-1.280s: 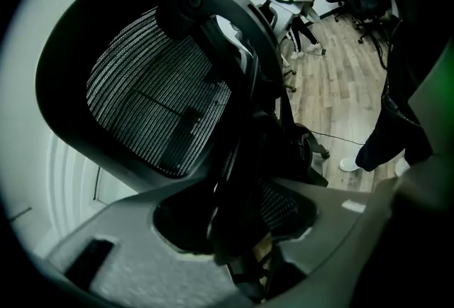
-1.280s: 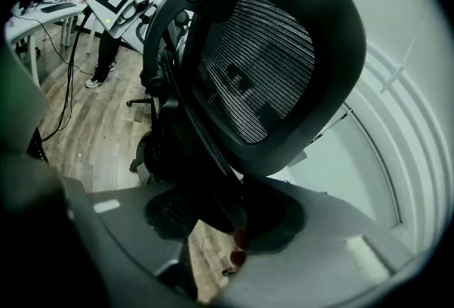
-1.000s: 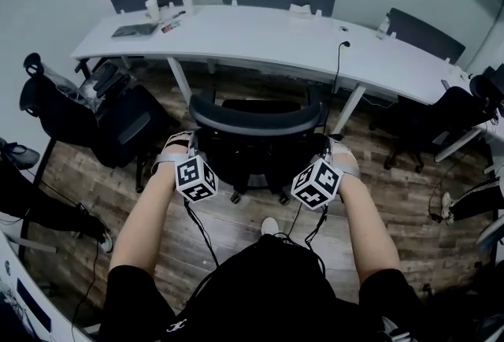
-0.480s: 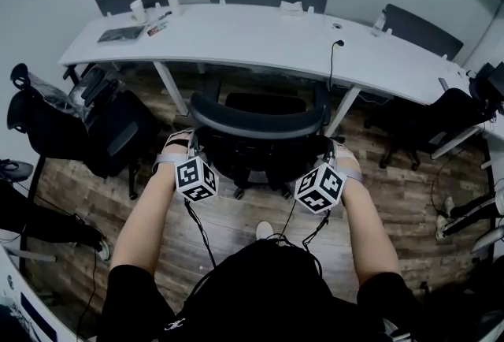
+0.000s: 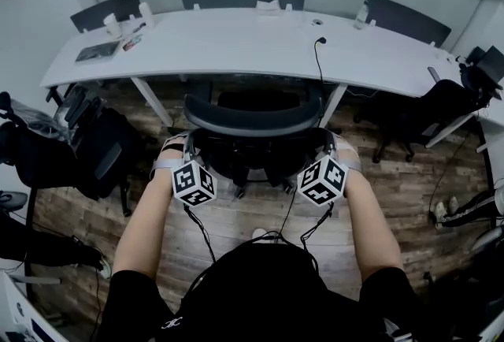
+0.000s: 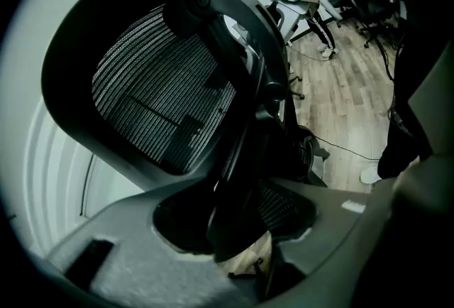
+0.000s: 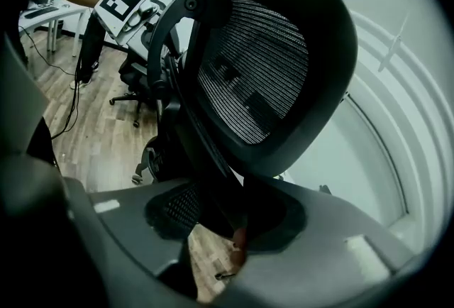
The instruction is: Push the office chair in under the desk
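Now R claw (image 7: 228, 230) opening round chair (image 7: 273, 69)

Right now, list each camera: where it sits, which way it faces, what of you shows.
Head view: on the head, facing steeply down at the office chair and desk; both forearms, the left gripper and the right gripper show.
Left gripper view: on the left gripper, facing rightward across the chair's mesh back; its jaws straddle the back's frame.
Right gripper view: mirrored, facing leftward; its opening jaws straddle the frame.
Shared: each gripper view catches the other gripper beyond the chair back.
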Available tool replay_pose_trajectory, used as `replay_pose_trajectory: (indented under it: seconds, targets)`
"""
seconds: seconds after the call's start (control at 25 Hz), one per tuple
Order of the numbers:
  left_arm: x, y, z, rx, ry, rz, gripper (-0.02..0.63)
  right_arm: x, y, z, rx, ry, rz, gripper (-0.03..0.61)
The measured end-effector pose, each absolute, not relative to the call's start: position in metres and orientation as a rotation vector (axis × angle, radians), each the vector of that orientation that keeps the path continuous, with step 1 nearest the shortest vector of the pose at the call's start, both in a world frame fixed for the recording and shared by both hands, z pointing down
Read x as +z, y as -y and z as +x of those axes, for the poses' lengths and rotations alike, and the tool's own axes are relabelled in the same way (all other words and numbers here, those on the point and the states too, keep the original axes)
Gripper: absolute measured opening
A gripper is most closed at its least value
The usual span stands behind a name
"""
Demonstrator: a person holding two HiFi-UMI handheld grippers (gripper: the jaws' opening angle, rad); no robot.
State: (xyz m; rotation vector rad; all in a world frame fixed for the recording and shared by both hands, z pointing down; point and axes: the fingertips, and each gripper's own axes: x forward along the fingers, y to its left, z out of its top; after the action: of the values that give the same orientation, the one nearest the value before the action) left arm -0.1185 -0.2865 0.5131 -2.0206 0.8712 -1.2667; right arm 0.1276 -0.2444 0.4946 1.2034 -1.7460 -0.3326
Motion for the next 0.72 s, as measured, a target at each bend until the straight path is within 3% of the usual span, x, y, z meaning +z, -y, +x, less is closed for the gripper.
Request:
replay_pose_trajectory:
  seconds: [0.72]
  targets:
    - [0.510, 0.375, -0.070, -1.223, -0.882, -2.037, 0.175, 0.491, 0.334, 0.177, -0.317, 1.710, 1.249, 0.169]
